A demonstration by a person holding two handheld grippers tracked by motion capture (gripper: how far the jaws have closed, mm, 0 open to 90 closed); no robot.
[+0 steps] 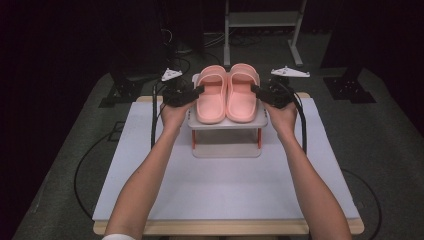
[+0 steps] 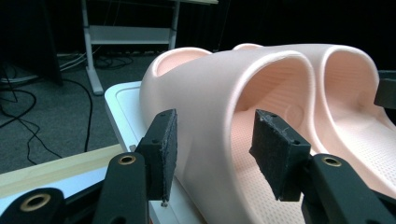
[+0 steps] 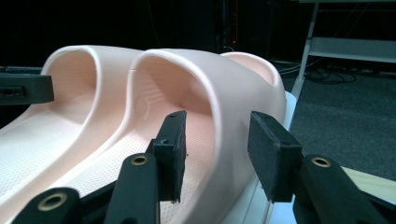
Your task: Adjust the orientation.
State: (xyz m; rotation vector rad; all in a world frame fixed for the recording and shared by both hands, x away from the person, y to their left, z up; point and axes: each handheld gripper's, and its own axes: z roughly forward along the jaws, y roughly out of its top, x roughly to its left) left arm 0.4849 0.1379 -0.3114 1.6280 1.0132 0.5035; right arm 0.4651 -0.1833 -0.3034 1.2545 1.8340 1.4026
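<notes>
Left gripper [image 2: 212,154]: jaws parted, one pad outside the outer wall of the left slipper [image 2: 219,116], the other inside the strap opening. Wall sits between the pads; the outer pad looks just clear of it, the inner one well clear. Nothing clamped.

Right gripper [image 3: 217,154]: same on the mirror side. Jaws straddle the outer wall of the right slipper [image 3: 201,93], gaps visible on both faces. Released.

High view: each gripper comes in from its own side, left gripper [image 1: 192,92] at the left slipper [image 1: 211,95], right gripper [image 1: 260,91] at the right slipper [image 1: 242,92]. Slippers' long axes run away from the person, across the jaws' line of approach. Each hand is nearest its own slipper.

Pair stands side by side, touching, on the top tier of a small white rack [image 1: 227,124] near the far middle of the table [image 1: 225,195]. Salmon-pink moulded slides, wide strap, dimpled footbed, likely soft and yielding.
</notes>
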